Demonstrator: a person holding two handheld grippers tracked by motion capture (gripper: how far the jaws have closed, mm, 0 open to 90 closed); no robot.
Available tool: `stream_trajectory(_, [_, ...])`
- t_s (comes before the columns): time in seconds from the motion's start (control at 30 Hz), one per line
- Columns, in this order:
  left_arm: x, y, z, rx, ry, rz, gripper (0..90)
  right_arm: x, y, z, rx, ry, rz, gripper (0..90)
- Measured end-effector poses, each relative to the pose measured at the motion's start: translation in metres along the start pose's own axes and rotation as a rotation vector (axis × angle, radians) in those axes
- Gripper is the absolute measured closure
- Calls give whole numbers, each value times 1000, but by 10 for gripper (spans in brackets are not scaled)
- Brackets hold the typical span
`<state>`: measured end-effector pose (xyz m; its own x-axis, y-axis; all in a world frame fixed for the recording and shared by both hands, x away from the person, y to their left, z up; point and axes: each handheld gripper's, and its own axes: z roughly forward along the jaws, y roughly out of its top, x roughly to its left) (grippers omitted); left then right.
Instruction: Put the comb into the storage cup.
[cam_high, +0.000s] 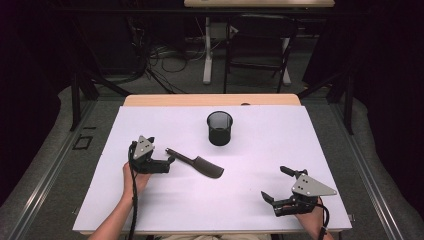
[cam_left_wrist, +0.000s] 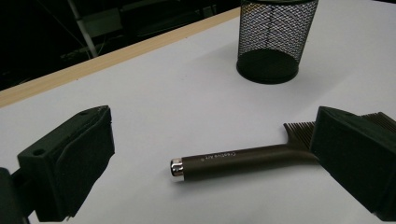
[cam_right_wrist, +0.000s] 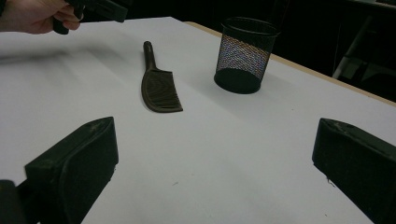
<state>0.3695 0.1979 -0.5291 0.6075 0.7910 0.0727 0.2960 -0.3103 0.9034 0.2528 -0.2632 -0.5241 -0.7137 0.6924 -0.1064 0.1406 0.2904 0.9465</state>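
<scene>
Right gripper (cam_high: 278, 186) is resting near right, jaws spread, idle and holding nothing. Left gripper (cam_high: 161, 151) is lining up wide-open jaws around the comb (cam_high: 196, 163) handle at mid-table, presumably for pickup. Mesh cup (cam_high: 220, 128) is standing farther back, likely the destination.

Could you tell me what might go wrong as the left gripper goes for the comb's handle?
The comb lies flat on the white sheet, so the open left gripper may scrape the surface or push the comb away instead of closing on it. The round handle could roll or slip between the pads. The light mesh cup stands just beyond; a swing with the comb may tip it.
</scene>
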Motion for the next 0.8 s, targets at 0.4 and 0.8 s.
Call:
stream_trajectory(0.4, [3,6,16,38,9,-4,0,0,0,0,5,-2,-3,0])
stream_trajectory(0.8, [10,9,24,59,30,-19,88,0,0,1,7,-1,-7,0])
